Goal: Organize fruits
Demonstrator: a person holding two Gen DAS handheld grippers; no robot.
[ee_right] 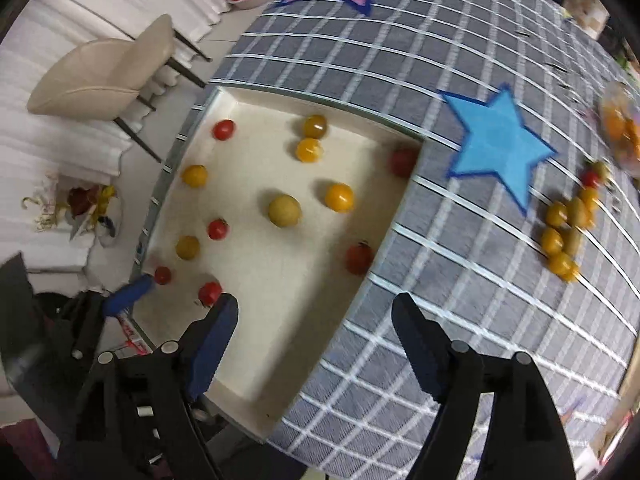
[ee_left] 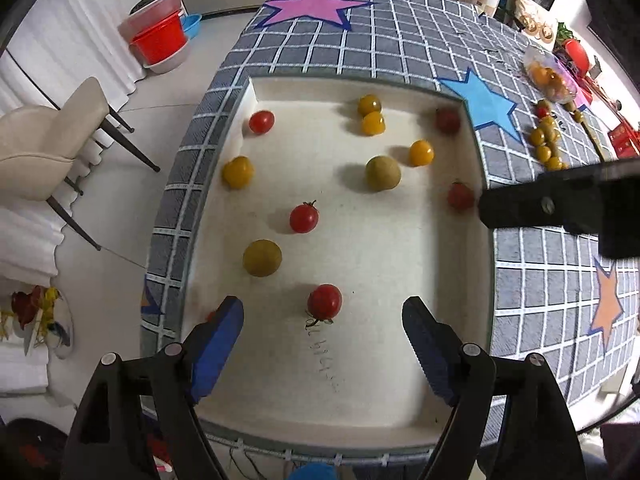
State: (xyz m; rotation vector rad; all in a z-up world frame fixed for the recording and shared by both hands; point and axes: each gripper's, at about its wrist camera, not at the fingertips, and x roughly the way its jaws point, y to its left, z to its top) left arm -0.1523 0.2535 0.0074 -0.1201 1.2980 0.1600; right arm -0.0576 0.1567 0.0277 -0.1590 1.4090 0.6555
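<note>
Both the left gripper [ee_left: 323, 322] and right gripper [ee_right: 315, 320] are held agape, nothing between their fingers. Red and yellow tomatoes [ee_left: 304, 219] are scattered in the white tray [ee_left: 360, 360]; more [ee_right: 564, 228] are piled on the checked cloth [ee_right: 440, 320].

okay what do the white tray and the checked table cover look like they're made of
The white tray looks like matte foam or plastic: dull, no glare, thick soft-edged walls, with pen marks on its floor. Which of the two, I can't tell. The table cover looks like woven cloth: grey checks, visible weave, loose threads at the near edge.
</note>
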